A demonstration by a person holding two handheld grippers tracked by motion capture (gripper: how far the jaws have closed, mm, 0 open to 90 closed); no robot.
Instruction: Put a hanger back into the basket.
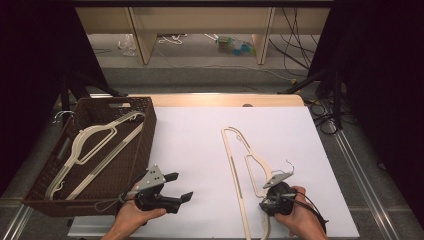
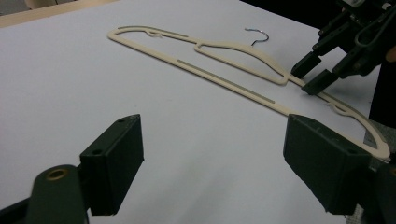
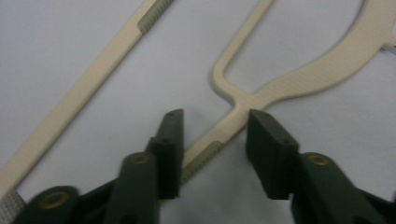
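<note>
Cream flat plastic clothes hanger with small metal hook (image 1: 243, 167) lies flat on the white desk (image 1: 200, 150), centre-right of the high view, hook toward lower right. It looks light, thin and stiff, likely a bit slick, and because it lies flush on the surface it is hard to get under. Best hold is probably a narrow bar near the neck, pinched from the sides.

Right tool (image 3: 212, 156), lower right of the high view, points down at the hanger. Its jaws stand partly open and straddle the thin bar just below the neck junction. The bar sits between the pads, but gaps show on both sides in the right gripper view, so no grip yet.

Left tool (image 1: 175, 187), lower left-centre of the high view, has jaws wide apart, holds nothing and hovers over bare desk. Dark brown woven basket (image 1: 142, 127) at left holds more cream hangers (image 1: 95, 142).
</note>
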